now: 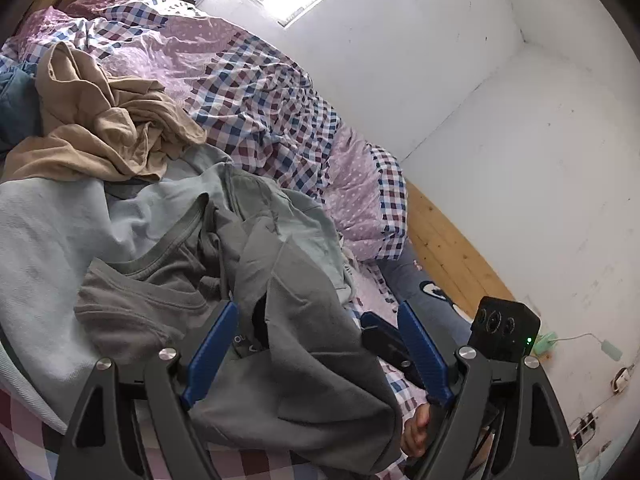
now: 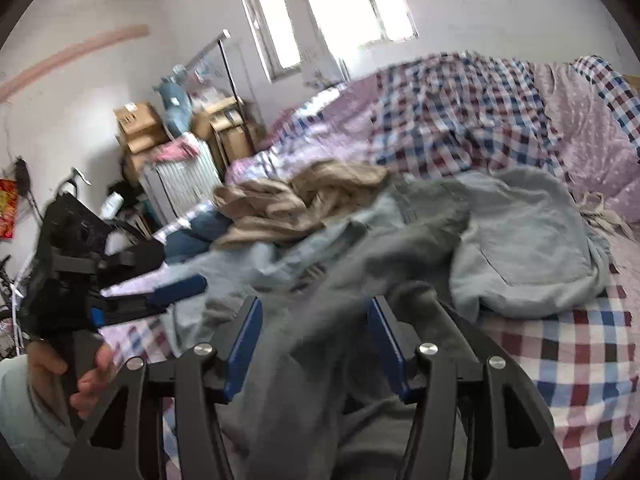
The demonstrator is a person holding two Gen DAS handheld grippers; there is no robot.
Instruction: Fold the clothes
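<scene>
In the left wrist view, the left claw [image 1: 316,344] stands spread wide, its blue fingers [image 1: 208,354] apart on either side of a fold of the grey shirt [image 1: 304,392]; the cloth lies between them and over the claw's frame, but the pads do not press it. The shirt is crumpled on the bed [image 1: 256,96], on top of a pale blue garment [image 1: 52,240], with a tan garment [image 1: 108,124] heaped beyond. The right claw [image 1: 384,336] shows at the lower right, a hand [image 1: 416,428] behind it. In the right wrist view, which is blurred, the right claw [image 2: 316,344] is also spread, partly open, with grey cloth bunched loose between its fingers [image 2: 244,348] and nothing pinched. The left claw [image 2: 176,292] sits off to the left, held by a hand [image 2: 92,376]. The shirt appears to be free of both claws, so the fold seems barely begun. To do this step well, each claw should probably seek a clear edge, a shoulder or hem rather than a mid-cloth bunch, pinch a single layer, then draw the shirt flat and clear of the blue garment beneath before any crease is made.
</scene>
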